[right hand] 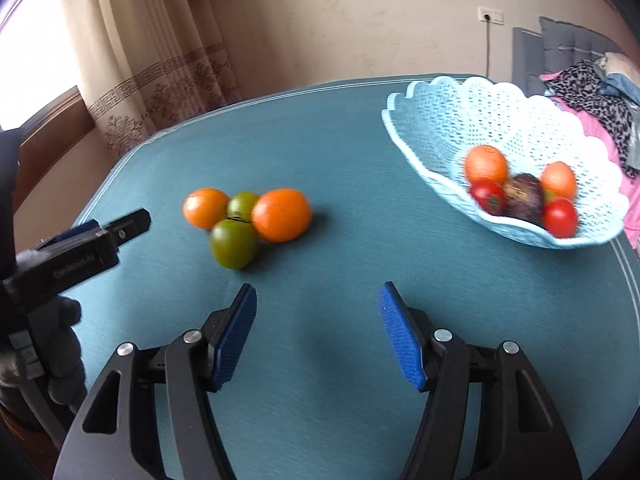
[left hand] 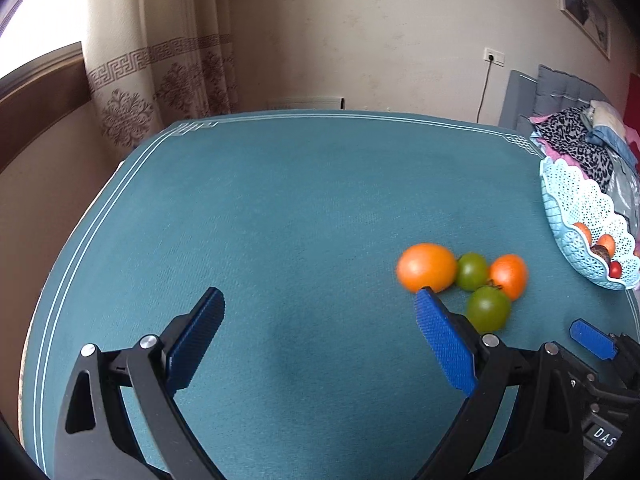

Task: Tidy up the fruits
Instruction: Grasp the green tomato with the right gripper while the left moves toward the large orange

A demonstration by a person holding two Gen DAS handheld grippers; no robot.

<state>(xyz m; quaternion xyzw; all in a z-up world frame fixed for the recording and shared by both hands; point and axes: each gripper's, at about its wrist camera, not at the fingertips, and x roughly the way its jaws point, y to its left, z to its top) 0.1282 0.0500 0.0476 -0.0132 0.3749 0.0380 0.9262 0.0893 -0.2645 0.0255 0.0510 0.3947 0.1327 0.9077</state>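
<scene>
Two oranges [right hand: 282, 220] [right hand: 204, 208] and two green tomatoes [right hand: 233, 244] [right hand: 242, 204] lie bunched together on the teal tablecloth [right hand: 340, 168]. My right gripper [right hand: 318, 296] is open and empty, a little in front of the bunch and to its right. A pale blue lattice basket [right hand: 460, 120] at the far right holds oranges [right hand: 486, 164], red tomatoes [right hand: 560, 216] and a dark fruit [right hand: 524, 196]. My left gripper [left hand: 320, 300] is open and empty. Its right finger [left hand: 440, 332] reaches in front of the big orange [left hand: 426, 266]. The green tomato [left hand: 488, 308] lies just to the right of that finger.
The basket [left hand: 568, 196] stands at the table's right edge. A gloved hand [right hand: 60, 340] holds the left tool at the left rim. One pad of the right gripper [left hand: 592, 338] shows at the lower right. A curtain [left hand: 160, 72] hangs beyond the far left corner, piled clothes [left hand: 580, 140] beyond the right.
</scene>
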